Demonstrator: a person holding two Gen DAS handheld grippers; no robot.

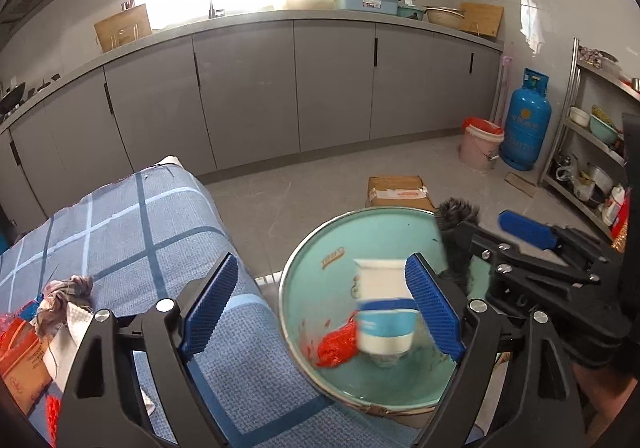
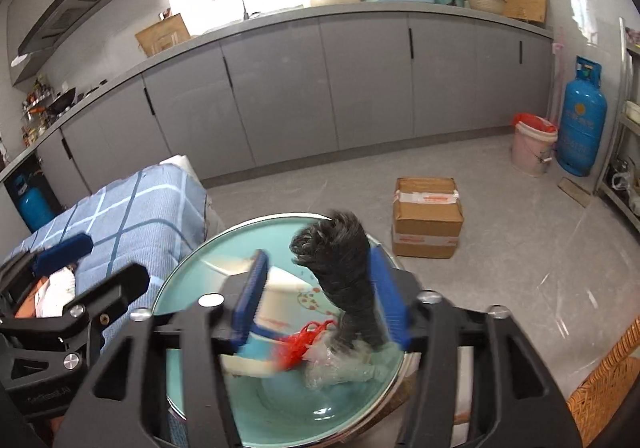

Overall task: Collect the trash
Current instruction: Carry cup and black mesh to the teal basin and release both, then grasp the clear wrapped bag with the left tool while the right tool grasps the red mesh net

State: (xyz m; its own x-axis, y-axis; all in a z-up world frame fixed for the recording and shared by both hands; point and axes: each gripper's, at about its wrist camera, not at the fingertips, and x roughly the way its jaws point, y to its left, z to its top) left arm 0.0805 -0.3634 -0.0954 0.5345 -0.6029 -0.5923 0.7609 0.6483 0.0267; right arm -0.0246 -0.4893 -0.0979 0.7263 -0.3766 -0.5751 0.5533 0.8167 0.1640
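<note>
1. Grey kitchen cabinets (image 1: 248, 88) run along the far wall behind us, with a blue gas cylinder (image 1: 525, 120) and a pink bucket (image 1: 480, 146) at the right end of the floor.
2. Nearer, we see a taped cardboard box (image 2: 427, 217) on the tiles and a blue checked cloth (image 1: 132, 232) over the surface at our left.
3. Just beside that cloth sits our teal basin (image 1: 320, 276), which holds the trash.
4. Our left gripper (image 1: 326, 306) is spread wide and grasps nothing; a white and blue paper cup (image 1: 384, 312), blurred, lies in the basin close to its right pad, next to a red mesh scrap (image 1: 338, 344).
5. Our right gripper (image 2: 320, 296) stands parted over the basin with a dark furry bundle (image 2: 340, 260) between its fingers; we cannot tell whether the pads touch it.
6. Crumpled clear plastic (image 2: 340, 368) lies under that bundle.
7. More litter (image 1: 48, 312) waits on the cloth at far left.
</note>
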